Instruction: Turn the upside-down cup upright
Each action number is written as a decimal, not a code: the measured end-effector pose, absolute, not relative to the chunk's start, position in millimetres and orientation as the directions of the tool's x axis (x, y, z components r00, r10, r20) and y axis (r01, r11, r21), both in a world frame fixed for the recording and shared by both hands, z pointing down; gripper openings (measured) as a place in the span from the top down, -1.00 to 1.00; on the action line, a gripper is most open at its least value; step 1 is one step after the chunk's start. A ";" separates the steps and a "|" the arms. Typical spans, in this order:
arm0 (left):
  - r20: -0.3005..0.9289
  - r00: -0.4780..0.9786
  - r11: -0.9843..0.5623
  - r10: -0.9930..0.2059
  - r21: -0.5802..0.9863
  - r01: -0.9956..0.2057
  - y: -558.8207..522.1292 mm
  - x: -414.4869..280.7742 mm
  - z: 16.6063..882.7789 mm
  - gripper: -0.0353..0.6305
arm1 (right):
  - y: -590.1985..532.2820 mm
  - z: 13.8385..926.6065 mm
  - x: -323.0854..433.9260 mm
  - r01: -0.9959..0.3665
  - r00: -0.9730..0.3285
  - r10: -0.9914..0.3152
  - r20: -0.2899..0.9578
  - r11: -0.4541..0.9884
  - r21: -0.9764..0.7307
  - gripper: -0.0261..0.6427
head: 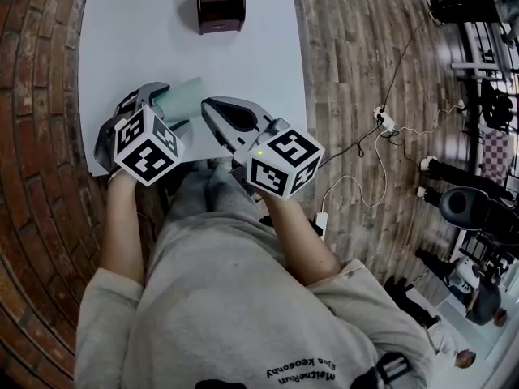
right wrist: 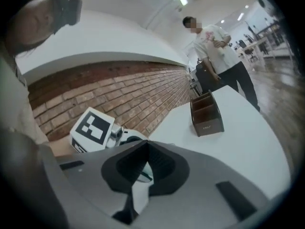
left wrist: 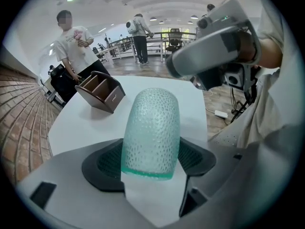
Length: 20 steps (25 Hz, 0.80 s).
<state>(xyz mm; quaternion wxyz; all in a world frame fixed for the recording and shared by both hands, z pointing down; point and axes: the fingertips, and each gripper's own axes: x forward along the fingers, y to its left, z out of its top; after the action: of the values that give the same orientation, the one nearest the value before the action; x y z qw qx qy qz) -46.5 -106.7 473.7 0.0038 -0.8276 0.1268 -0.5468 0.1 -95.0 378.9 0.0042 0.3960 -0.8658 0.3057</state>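
Head view is showing the left tool (head: 166, 108) pinching the pale green textured cup (head: 185, 100) over the near part of the white bench (head: 146, 23). Left gripper view is showing both dark pads pressing on the cup's (left wrist: 152, 128) sides, with its green rim facing back toward the tool (left wrist: 150, 159) and its closed end pointing away. Just beside the cup, the right tool (head: 209, 108) is pointing across the bench, its pads pressed together on nothing (right wrist: 147, 147). A brown organizer (head: 220, 2) is standing at the far edge.
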 end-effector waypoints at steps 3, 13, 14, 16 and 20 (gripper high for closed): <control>0.908 0.362 -0.970 -0.213 -0.150 -0.193 -106.9 -42.5 469.8 -0.12 | -94.4 385.5 -7.5 -0.752 -0.652 -0.673 0.349 0.515 -0.411 0.90; 0.908 0.371 -0.976 -0.194 -0.141 -0.166 -101.7 -33.7 461.2 -0.12 | -101.4 412.9 3.0 -0.828 -0.561 -0.680 0.472 0.463 -0.318 0.90; 0.907 0.376 -0.976 -0.192 -0.138 -0.167 -101.3 -33.0 459.7 -0.12 | -102.4 415.0 4.5 -0.830 -0.558 -0.680 0.475 0.458 -0.320 0.90; 0.903 0.385 -0.977 -0.189 -0.132 -0.170 -100.4 -32.0 457.9 -0.12 | -103.9 420.9 6.5 -0.833 -0.553 -0.677 0.486 0.450 -0.321 0.90; 0.901 0.393 -0.977 -0.182 -0.122 -0.172 -101.2 -30.6 455.1 -0.12 | -107.9 429.9 7.5 -0.834 -0.552 -0.661 0.509 0.440 -0.333 0.90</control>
<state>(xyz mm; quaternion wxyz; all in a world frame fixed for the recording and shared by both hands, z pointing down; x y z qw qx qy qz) -30.6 -101.2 455.1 0.0047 -0.8347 0.1060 -0.5404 7.5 -107.9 429.9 0.1536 0.4478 -0.8346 0.2817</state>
